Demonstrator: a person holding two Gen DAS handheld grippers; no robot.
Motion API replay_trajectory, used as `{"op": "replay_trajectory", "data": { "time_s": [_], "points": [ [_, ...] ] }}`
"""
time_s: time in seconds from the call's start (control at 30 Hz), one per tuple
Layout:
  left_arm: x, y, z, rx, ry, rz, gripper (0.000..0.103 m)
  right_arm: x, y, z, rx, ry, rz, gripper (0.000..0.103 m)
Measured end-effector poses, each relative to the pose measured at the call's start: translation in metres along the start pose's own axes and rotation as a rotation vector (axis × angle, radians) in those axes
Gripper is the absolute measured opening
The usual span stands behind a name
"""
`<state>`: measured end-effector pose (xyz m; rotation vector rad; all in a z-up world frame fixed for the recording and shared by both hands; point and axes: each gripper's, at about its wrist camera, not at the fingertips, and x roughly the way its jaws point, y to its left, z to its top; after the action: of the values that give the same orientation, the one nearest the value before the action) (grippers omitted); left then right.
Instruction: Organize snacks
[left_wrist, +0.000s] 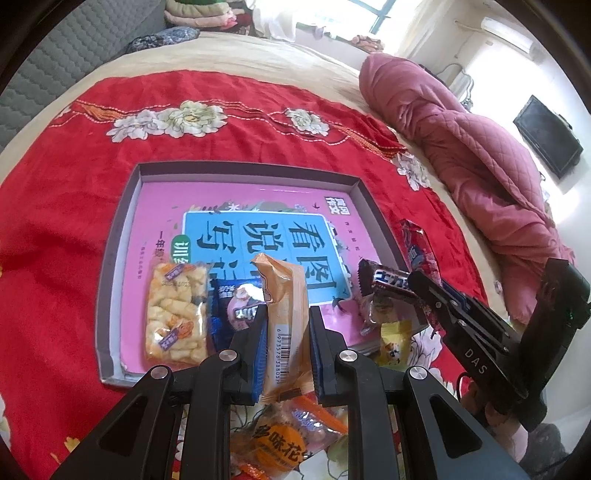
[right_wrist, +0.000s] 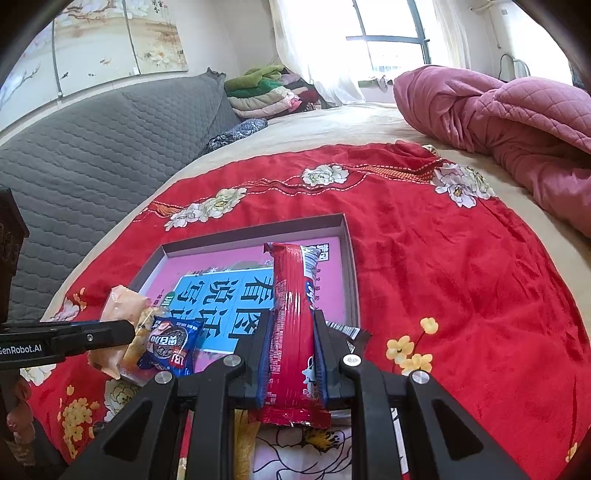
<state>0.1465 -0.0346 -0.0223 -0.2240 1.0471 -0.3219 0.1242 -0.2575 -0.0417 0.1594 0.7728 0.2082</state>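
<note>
My left gripper (left_wrist: 288, 310) is shut on a long tan snack packet (left_wrist: 286, 291) with a barcode, held over the near edge of a shallow grey tray (left_wrist: 243, 168). A pink and blue book (left_wrist: 258, 229) lines the tray, and on it lie a clear rice-cracker bag (left_wrist: 176, 314) and a blue cookie packet (left_wrist: 232, 310). My right gripper (right_wrist: 294, 317) is shut on a long red packet (right_wrist: 291, 295) above the tray's (right_wrist: 343, 221) near right corner. A brown chocolate bar (left_wrist: 384, 282) lies at that corner. In the right wrist view the left gripper (right_wrist: 129, 330) comes in from the left.
The tray sits on a red flowered cloth (left_wrist: 55, 221) over a bed. Loose snacks lie near me: a yellow candy (left_wrist: 393, 341) and an orange peanut bag (left_wrist: 284, 439). A pink quilt (right_wrist: 517, 122) is bunched at the right, a grey padded headboard (right_wrist: 92, 147) stands left.
</note>
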Motion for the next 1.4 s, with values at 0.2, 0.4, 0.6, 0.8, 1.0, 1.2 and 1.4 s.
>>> {"op": "replay_trajectory", "data": {
  "time_s": [0.2, 0.4, 0.6, 0.8, 1.0, 1.2, 1.4],
  "points": [
    [0.006, -0.007, 0.003, 0.008, 0.005, -0.007, 0.020, 0.000, 0.000, 0.001, -0.002, -0.005, -0.001, 0.020],
    [0.015, -0.012, 0.005, 0.014, 0.016, -0.015, 0.020, 0.003, 0.000, -0.002, 0.000, 0.008, 0.011, 0.020],
    [0.027, -0.017, 0.005, 0.018, 0.034, -0.027, 0.020, 0.009, -0.001, -0.004, 0.006, 0.021, 0.021, 0.020],
    [0.039, -0.020, 0.005, 0.019, 0.048, -0.035, 0.020, 0.009, 0.006, -0.003, -0.010, 0.012, 0.048, 0.020],
    [0.048, -0.017, 0.005, 0.010, 0.058, -0.025, 0.020, 0.012, 0.019, 0.000, -0.025, 0.008, 0.070, 0.020],
    [0.054, -0.010, 0.005, -0.001, 0.067, -0.008, 0.020, 0.019, 0.031, 0.005, -0.027, 0.018, 0.097, 0.020],
    [0.053, -0.003, 0.005, 0.001, 0.060, 0.007, 0.020, 0.033, 0.042, 0.003, -0.042, 0.060, 0.117, 0.020]
  ]
}}
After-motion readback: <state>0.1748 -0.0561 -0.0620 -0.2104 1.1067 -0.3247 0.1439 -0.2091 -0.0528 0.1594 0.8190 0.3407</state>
